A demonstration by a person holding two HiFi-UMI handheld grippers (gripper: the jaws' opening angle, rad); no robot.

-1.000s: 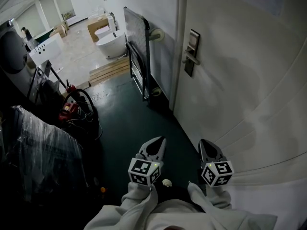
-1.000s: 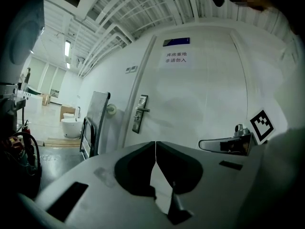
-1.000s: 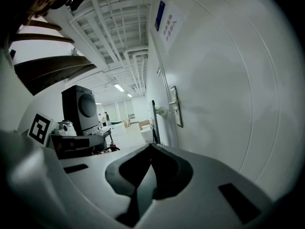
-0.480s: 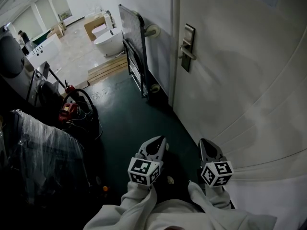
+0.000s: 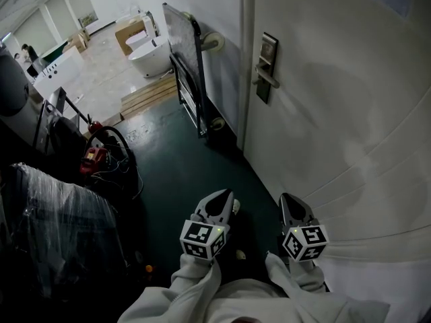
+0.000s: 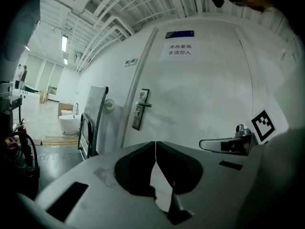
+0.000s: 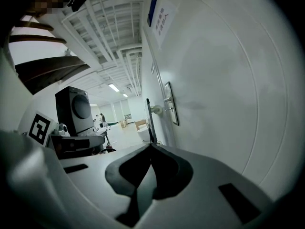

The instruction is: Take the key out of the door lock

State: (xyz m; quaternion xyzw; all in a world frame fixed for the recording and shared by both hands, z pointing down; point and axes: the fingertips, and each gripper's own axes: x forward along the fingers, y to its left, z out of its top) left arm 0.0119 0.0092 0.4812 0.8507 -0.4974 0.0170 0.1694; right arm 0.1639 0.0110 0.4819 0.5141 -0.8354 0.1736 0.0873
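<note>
- Head view: left gripper (image 5: 227,195) and right gripper (image 5: 287,199) are held low, well short of the door lock (image 5: 267,66). Key too small to make out.
- Left gripper view: jaws pressed together, empty.
- Right gripper view: jaws pressed together, empty.

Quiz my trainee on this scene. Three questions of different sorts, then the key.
1. True or false: the left tool is shut on the lock.
2. What leans on the wall left of the door? A. trolley B. ladder C. bicycle
3. Fill in: on the right tool the jaws are ____.

Key: 1 false, it is shut on nothing and well short of the lock; 2 A; 3 shut.
</note>
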